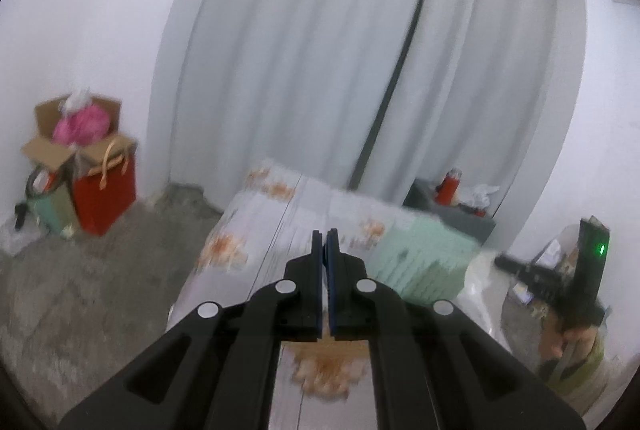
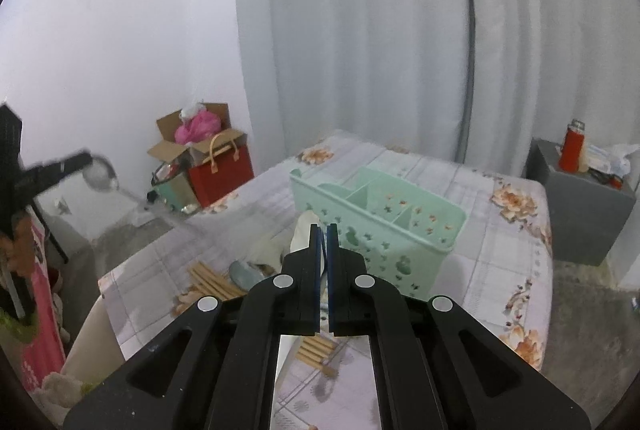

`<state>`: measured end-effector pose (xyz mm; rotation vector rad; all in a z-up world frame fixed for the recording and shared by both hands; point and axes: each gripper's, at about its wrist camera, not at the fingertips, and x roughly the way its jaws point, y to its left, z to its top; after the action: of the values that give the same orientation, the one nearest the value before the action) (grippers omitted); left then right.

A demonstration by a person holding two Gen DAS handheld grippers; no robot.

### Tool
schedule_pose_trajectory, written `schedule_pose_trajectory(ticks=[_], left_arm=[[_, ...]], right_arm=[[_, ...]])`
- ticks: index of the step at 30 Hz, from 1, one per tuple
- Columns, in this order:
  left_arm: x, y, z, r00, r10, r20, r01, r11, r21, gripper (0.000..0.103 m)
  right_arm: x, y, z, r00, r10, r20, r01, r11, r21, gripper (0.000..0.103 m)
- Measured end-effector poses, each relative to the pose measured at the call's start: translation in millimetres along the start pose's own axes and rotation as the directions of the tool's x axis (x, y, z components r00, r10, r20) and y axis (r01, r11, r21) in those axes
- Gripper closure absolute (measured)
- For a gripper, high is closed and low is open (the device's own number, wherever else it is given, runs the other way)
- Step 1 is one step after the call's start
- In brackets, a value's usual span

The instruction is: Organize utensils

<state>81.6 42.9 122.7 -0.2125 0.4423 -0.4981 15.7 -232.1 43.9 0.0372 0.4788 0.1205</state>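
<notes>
Wooden chopsticks (image 2: pixel 212 280) bundled on the cloth-covered surface (image 2: pixel 460 173), just near-left of the right tool (image 2: pixel 323 230), long axes running near-right to far-left, green caddy (image 2: pixel 384 218) just beyond; both tools pinched fully closed and empty, left tool (image 1: pixel 325 234) farther off.

obstacle: green caddy (image 2: pixel 380 218) mid-table | clear: tablecloth (image 2: pixel 496 242) right of it

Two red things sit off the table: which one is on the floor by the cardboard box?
The red gift bag with tan handles, on the floor beside the cardboard box. The other, a red bottle, stands upright on the grey stand.
</notes>
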Motion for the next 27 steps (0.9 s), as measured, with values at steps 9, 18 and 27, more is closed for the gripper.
schedule_pose_trajectory(ticks=[9, 18, 27], left_arm=[[54.6, -42.4, 74.9, 0.991, -0.084, 0.103, 0.073, 0.992, 0.104, 0.102], [143.7, -88.1, 89.6, 0.997, -0.079, 0.022, 0.070, 0.962, 0.266, 0.102], [208.8, -95.6, 68.0, 0.981, -0.112, -0.155, 0.142, 0.970, 0.199, 0.100]], right_arm=[[-14.9, -17.9, -0.8, 0.999, -0.039, 0.019, 0.038, 0.999, 0.032, 0.102], [-23.5, -28.5, -1.2, 0.996, -0.083, 0.014, 0.082, 0.996, 0.046, 0.102], [-30.9, -31.5, -5.1, 0.995, -0.094, 0.010, 0.094, 0.994, 0.062, 0.102]])
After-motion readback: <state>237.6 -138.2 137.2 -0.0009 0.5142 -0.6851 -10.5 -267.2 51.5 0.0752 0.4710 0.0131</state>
